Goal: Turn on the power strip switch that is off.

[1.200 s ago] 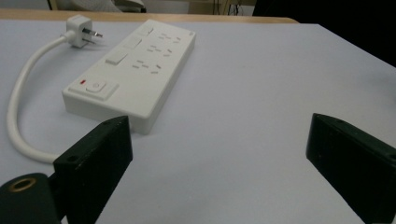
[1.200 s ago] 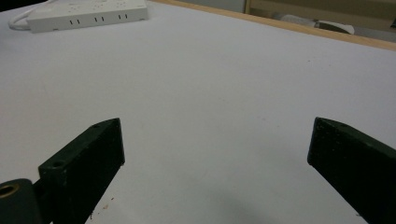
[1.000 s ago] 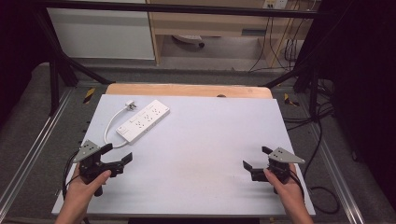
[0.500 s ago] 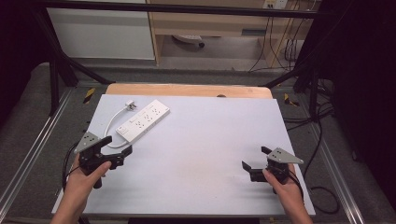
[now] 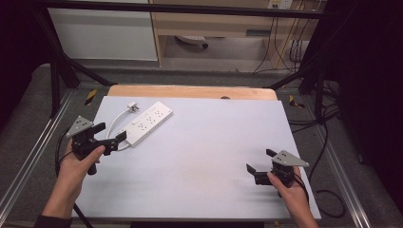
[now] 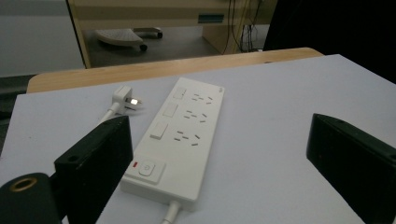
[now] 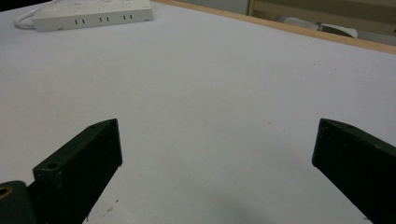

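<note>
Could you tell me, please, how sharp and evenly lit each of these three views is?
High view: the white table top is evenly lit and the surroundings fall into darkness; soft overall. Left gripper view: the white plastic power strip is fairly sharp, one prong of its white plug glints, and the left tool's near jaws blur. Right gripper view: soft shadow beneath the right tool.

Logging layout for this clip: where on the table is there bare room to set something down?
The wide middle and the far right of the table are bare, between the power strip and the right gripper. The far left corner is crowded: strip, its cable and plug, with the left gripper close by.
</note>
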Tool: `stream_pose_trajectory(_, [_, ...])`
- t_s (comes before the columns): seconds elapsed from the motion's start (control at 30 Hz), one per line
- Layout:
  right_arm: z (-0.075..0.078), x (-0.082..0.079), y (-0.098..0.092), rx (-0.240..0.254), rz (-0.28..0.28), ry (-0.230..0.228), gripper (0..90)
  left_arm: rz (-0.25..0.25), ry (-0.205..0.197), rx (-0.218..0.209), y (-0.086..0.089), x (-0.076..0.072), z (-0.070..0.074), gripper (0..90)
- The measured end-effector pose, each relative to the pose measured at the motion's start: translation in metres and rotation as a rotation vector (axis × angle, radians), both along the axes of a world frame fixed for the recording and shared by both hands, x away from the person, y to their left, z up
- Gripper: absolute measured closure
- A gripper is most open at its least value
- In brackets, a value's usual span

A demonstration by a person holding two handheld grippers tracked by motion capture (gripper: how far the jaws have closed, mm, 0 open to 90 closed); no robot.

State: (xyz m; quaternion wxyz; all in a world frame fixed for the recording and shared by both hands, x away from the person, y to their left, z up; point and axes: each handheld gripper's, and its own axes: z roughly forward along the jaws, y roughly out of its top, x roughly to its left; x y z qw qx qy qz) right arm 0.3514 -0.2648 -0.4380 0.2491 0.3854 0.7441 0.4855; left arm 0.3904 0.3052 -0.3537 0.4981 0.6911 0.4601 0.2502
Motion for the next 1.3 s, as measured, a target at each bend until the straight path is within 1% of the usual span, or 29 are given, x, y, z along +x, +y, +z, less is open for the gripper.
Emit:
stream_pose_trajectory(0.1, [0.000, 0.000, 0.000, -0.001, 0.000, 0.002, 2.2, 0.003, 0.001, 0.016, -0.002, 0.007, 0.003, 7.4])
stream_pose_trajectory(0.2, [0.000, 0.000, 0.001, -0.004, 0.002, 0.002, 2.2, -0.011, -0.002, 0.042, -0.006, 0.013, 0.007, 7.3])
stream_pose_trajectory(0.37, [0.000, 0.000, 0.001, -0.003, 0.003, -0.001, 2.2, -0.021, -0.002, 0.066, -0.012, 0.023, 0.013, 7.1])
stream_pose_trajectory(0.7, [0.000, 0.000, -0.001, 0.001, 0.003, -0.003, 2.2, -0.025, -0.010, 0.091, -0.018, 0.040, 0.021, 7.3])
stream_pose_trajectory(0.8, [0.000, 0.000, -0.001, 0.000, 0.005, -0.003, 2.2, -0.027, -0.016, 0.104, -0.019, 0.045, 0.023, 7.3])
stream_pose_trajectory(0.9, [0.000, 0.000, 0.000, 0.002, 0.004, -0.002, 2.2, -0.028, -0.019, 0.106, -0.020, 0.049, 0.024, 7.3])
stream_pose_trajectory(1.03, [0.001, 0.000, 0.000, 0.005, 0.005, -0.001, 2.2, -0.017, -0.019, 0.101, -0.019, 0.053, 0.025, 7.3])
stream_pose_trajectory(1.3, [0.001, 0.000, -0.001, 0.004, 0.001, 0.001, 2.2, -0.002, -0.007, 0.109, -0.017, 0.060, 0.020, 7.6])
